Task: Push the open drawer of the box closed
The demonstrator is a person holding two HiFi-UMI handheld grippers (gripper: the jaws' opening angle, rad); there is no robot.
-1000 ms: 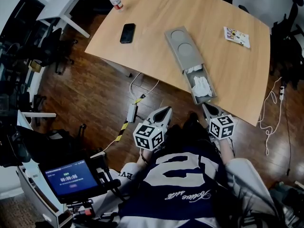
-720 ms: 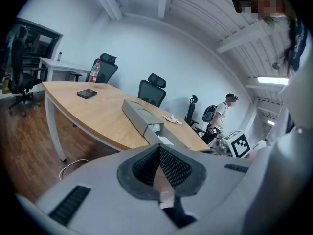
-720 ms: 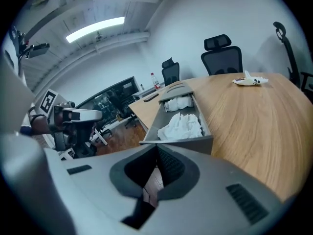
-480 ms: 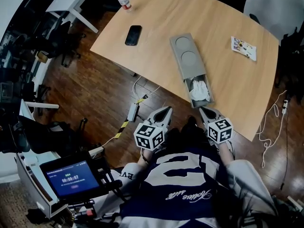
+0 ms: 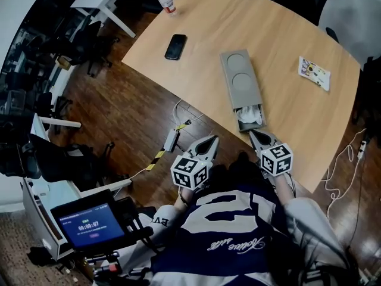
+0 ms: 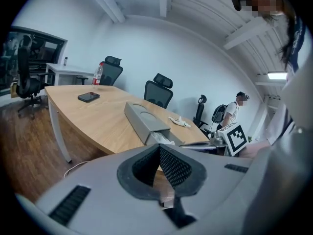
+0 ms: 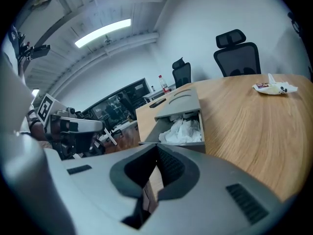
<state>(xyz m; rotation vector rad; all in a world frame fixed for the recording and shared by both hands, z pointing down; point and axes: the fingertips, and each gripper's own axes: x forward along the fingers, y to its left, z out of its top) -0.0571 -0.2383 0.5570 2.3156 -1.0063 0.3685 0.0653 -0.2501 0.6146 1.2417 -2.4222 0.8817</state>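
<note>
The drawer (image 5: 250, 118) stands partly out of the near end of the grey box (image 5: 240, 79), its front close to the desk's (image 5: 286, 124) near edge. Crumpled white paper (image 7: 185, 129) fills it. The box runs lengthwise from there toward the middle of the desk.

The right gripper (image 5: 256, 136) points at the drawer front, clenched on nothing. Its tip is just beside the front or touching it; I cannot tell which.

To my eye the push should land on the middle of the front and run straight along the box. A push off to one side would likely skew the drawer. Nothing braces the box, so it may slide if the push isn't slow, and the paper could snag at the opening.

The left gripper (image 5: 209, 142), also clenched and empty, hangs off the near edge, clear of the box.
</note>
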